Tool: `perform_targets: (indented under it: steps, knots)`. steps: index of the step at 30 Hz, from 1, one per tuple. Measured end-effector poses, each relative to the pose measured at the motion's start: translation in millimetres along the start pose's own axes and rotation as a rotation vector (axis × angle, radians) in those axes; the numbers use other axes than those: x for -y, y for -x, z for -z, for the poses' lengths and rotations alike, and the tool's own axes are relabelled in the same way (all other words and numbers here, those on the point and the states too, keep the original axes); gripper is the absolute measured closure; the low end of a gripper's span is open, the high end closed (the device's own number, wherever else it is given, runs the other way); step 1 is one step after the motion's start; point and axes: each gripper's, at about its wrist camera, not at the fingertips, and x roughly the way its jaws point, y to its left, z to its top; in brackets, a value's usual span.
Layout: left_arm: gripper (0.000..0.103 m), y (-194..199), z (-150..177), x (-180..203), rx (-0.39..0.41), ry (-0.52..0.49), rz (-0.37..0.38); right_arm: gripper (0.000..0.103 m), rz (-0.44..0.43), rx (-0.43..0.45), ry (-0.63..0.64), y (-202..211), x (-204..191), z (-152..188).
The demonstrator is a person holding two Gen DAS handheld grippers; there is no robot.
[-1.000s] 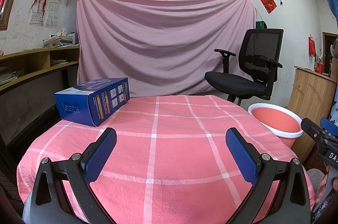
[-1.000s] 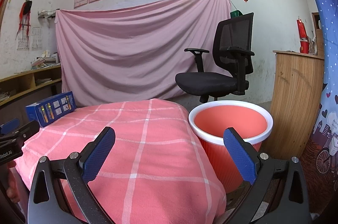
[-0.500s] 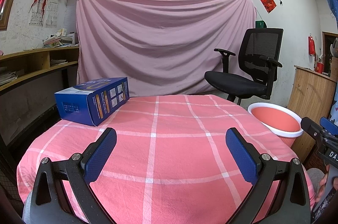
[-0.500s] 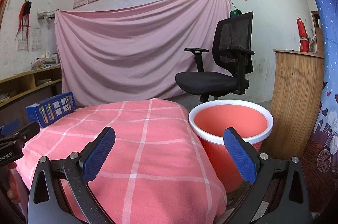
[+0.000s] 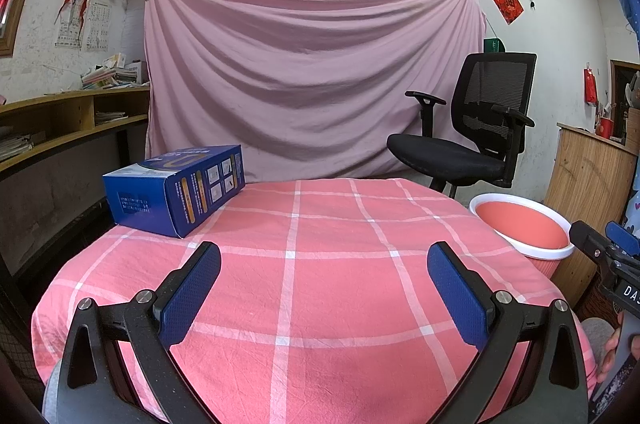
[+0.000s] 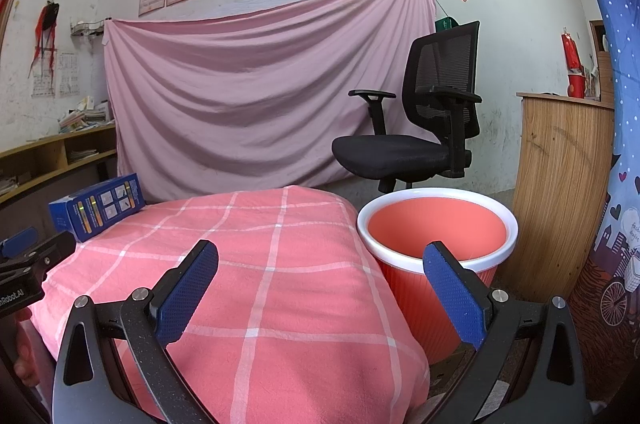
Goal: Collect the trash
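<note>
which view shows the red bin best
The right wrist view: the red ribbed plastic bin with a white rim is close, its whole opening visible. The left wrist view shows it smaller, behind the table edge.

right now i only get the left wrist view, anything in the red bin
Observer: The right wrist view looks deeper into the red bin. No trash shows on its inner walls, but the bottom is hidden.
Operator: right gripper free
Observer: Yes, the right gripper is open and holds nothing.
Operator: where does the bin stand
Observer: Below table height, with its ribbed side close beside the hanging edge of the tablecloth. I cannot tell whether they touch.
</note>
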Motion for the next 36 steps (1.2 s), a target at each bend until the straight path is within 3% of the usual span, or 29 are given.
perform_targets:
  steps: [36]
  knots:
    - [0.002,-4.1,0.6,-4.5,-0.013,0.005,-0.009,0.0,0.001,-0.003,-0.005,1.0,-1.4,-1.4]
